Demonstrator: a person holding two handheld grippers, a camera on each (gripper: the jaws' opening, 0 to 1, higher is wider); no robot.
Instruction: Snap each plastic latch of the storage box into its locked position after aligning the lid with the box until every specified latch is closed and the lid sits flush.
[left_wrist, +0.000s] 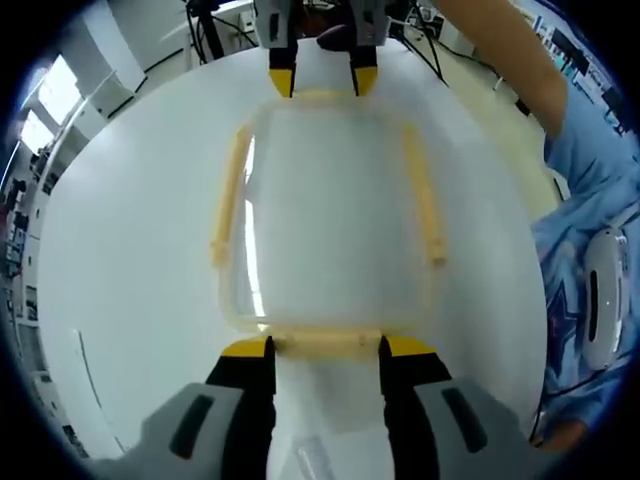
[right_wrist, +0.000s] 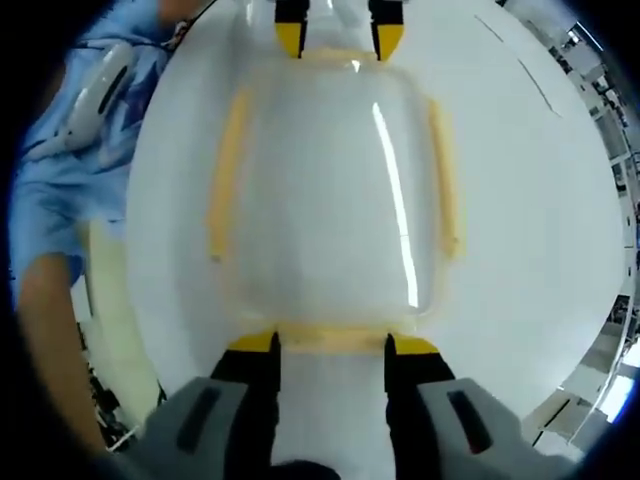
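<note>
A translucent storage box (left_wrist: 330, 220) with its lid on rests on the white table (left_wrist: 130, 250). Pale yellow latches run along its four sides. My left gripper (left_wrist: 327, 348) is open, its yellow-tipped jaws standing at either end of the near end latch (left_wrist: 325, 343). At the box's opposite end my right gripper (left_wrist: 323, 80) is open around the far latch (left_wrist: 322, 97). In the right gripper view the same box (right_wrist: 330, 190) lies ahead, with my right gripper (right_wrist: 331, 344) astride its near latch (right_wrist: 330, 335) and the left gripper (right_wrist: 338, 40) at the far end. The long side latches (right_wrist: 225, 180) (right_wrist: 445, 180) lie against the box walls.
A person in a blue sleeve (left_wrist: 590, 200) stands close beside the table, and shows as a blue sleeve (right_wrist: 60, 200) in the right gripper view too. The table's edge (left_wrist: 480, 90) curves behind the box, with room clutter (left_wrist: 560, 50) beyond it.
</note>
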